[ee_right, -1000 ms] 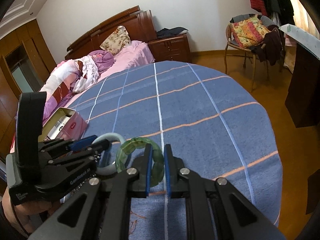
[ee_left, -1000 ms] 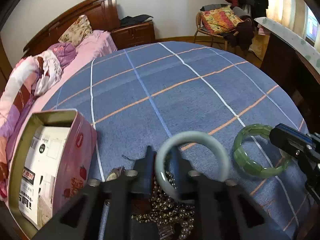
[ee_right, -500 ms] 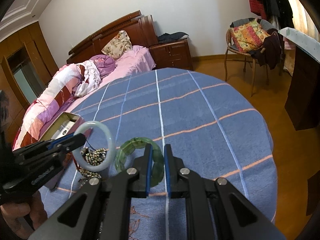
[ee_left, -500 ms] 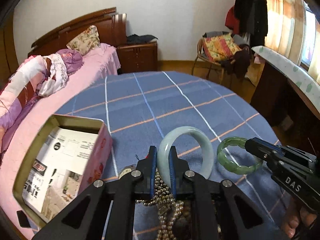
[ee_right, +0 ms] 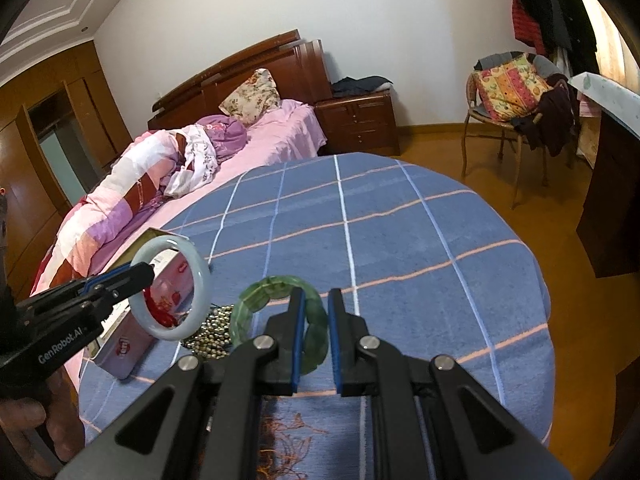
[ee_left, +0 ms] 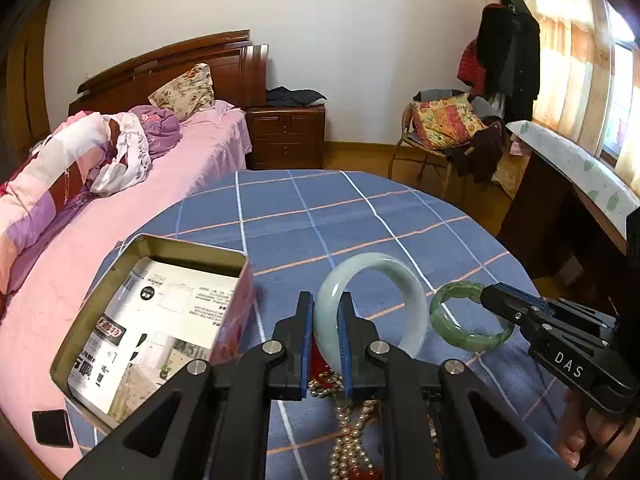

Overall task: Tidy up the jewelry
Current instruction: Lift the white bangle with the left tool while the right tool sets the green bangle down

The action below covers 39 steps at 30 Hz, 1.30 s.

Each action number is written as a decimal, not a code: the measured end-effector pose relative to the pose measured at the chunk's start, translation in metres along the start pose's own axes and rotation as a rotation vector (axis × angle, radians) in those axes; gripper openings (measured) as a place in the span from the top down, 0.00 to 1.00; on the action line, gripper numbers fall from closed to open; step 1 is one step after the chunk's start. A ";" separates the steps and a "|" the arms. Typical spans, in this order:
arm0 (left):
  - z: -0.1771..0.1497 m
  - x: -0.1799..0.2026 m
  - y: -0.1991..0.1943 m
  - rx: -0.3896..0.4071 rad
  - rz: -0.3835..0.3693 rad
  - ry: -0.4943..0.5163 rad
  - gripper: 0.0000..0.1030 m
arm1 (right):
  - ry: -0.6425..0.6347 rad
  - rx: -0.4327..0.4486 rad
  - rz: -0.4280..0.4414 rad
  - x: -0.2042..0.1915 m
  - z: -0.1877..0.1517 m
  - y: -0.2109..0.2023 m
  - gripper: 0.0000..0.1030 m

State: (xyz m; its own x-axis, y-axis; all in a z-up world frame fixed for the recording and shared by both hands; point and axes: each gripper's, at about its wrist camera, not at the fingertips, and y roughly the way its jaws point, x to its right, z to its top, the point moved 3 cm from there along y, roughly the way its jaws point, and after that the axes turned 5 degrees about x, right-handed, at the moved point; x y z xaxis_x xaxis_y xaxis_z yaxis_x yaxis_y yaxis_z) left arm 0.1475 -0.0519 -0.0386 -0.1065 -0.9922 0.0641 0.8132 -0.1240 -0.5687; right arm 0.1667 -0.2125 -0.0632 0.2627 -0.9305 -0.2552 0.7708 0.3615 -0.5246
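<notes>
Tin box (ee_left: 152, 322): open, at 9 o'clock of the left wrist view, on the blue checked tablecloth (ee_left: 320, 216). Printed paper lines its floor; the print is too small to read. Its near corner is cut off behind the gripper frame.
Black flat item (ee_left: 52, 427): at 8 o'clock beside the tin; identity cannot be told.
Left gripper (ee_left: 325, 320): clenched on the pale jade bangle (ee_left: 372, 304), pads pressing both faces of the band at its left side. Bangle stands upright, clear of the cloth, just right of the tin's rim. In the right wrist view it appears at 9 o'clock (ee_right: 172, 288), in front of the tin.
Bead necklaces (ee_left: 352, 436): a heap at 6 o'clock under the left gripper, largely hidden by the fingers; a red piece among them cannot be identified.
Green segmented bracelet (ee_left: 468, 316): at 3 o'clock of the left view, just right of the pale bangle, not touching it.
Right gripper (ee_right: 316, 324): grasping the green bracelet by its right side; the band passes between the pads. Whether its far edge rests on the cloth cannot be told.
Person's hand (ee_left: 576, 436): partly visible at 4 o'clock under the right gripper's body, cut off by the frame edge.
Dark fringed patch (ee_right: 288, 432): on the cloth at 6 o'clock of the right view, mostly hidden.
</notes>
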 end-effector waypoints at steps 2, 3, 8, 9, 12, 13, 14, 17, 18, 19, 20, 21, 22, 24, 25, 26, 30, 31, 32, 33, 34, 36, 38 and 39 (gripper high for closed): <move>0.001 -0.005 -0.004 0.006 0.001 -0.010 0.90 | -0.005 0.001 0.002 -0.003 0.000 0.000 0.86; 0.002 -0.008 -0.005 0.007 0.002 -0.014 0.90 | -0.006 0.002 0.004 -0.005 0.002 0.000 0.86; 0.003 -0.023 -0.009 0.014 0.013 -0.043 0.90 | -0.023 0.002 0.021 -0.016 0.007 0.000 0.86; 0.003 -0.027 -0.009 0.015 0.017 -0.053 0.90 | -0.028 0.002 0.025 -0.019 0.008 0.000 0.86; 0.003 -0.037 -0.011 0.014 0.028 -0.068 0.90 | -0.059 0.002 0.032 -0.033 0.012 0.003 0.86; 0.002 -0.041 -0.012 0.015 0.033 -0.073 0.90 | -0.063 0.001 0.035 -0.036 0.013 0.004 0.86; 0.003 -0.044 -0.012 0.015 0.039 -0.077 0.90 | -0.070 -0.001 0.038 -0.040 0.014 0.006 0.86; 0.003 -0.056 -0.013 0.010 0.062 -0.086 0.90 | -0.090 -0.002 0.042 -0.050 0.019 0.010 0.86; 0.003 -0.061 -0.013 0.010 0.069 -0.089 0.90 | -0.098 -0.002 0.046 -0.055 0.021 0.012 0.86; 0.003 -0.064 -0.014 0.011 0.074 -0.094 0.90 | -0.104 -0.002 0.050 -0.058 0.022 0.012 0.86; 0.003 -0.069 -0.014 0.010 0.081 -0.099 0.90 | -0.110 -0.003 0.054 -0.061 0.023 0.014 0.86; 0.003 -0.073 -0.014 0.010 0.088 -0.105 0.90 | -0.116 -0.005 0.061 -0.066 0.025 0.015 0.86; 0.003 -0.077 -0.014 0.010 0.092 -0.110 0.90 | -0.120 -0.007 0.066 -0.068 0.025 0.016 0.86; 0.003 -0.085 -0.015 0.009 0.101 -0.120 0.90 | -0.132 -0.010 0.074 -0.075 0.026 0.018 0.86; 0.003 -0.088 -0.015 0.009 0.104 -0.124 0.90 | -0.140 -0.011 0.078 -0.080 0.027 0.020 0.86; 0.003 -0.093 -0.016 0.011 0.109 -0.130 0.90 | -0.147 -0.012 0.081 -0.084 0.028 0.021 0.86; 0.006 -0.106 -0.019 0.017 0.114 -0.146 0.90 | -0.174 -0.025 0.102 -0.101 0.031 0.028 0.86; 0.005 -0.107 -0.020 0.018 0.111 -0.148 0.90 | -0.177 -0.026 0.104 -0.102 0.031 0.029 0.86; 0.006 -0.109 -0.021 0.022 0.104 -0.151 0.90 | -0.180 -0.026 0.104 -0.104 0.032 0.030 0.86; 0.008 -0.111 -0.024 0.027 0.095 -0.155 0.90 | -0.182 -0.024 0.105 -0.106 0.032 0.030 0.86; 0.009 -0.110 -0.026 0.030 0.089 -0.156 0.90 | -0.183 -0.023 0.105 -0.107 0.032 0.031 0.86; 0.013 -0.110 -0.030 0.036 0.069 -0.152 0.90 | -0.186 -0.022 0.101 -0.107 0.031 0.031 0.86; 0.017 -0.110 -0.034 0.043 0.050 -0.149 0.90 | -0.185 -0.022 0.096 -0.108 0.029 0.032 0.86; 0.021 -0.109 -0.036 0.048 0.045 -0.145 0.90 | -0.183 -0.022 0.096 -0.108 0.029 0.032 0.86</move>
State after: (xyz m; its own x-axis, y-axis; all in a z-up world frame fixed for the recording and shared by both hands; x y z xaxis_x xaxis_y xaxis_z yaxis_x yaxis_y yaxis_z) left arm 0.1414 0.0603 -0.0082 0.0118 -0.9871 0.1594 0.8419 -0.0762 -0.5343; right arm 0.1796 -0.1020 -0.0291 0.4368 -0.8863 -0.1536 0.7249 0.4480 -0.5233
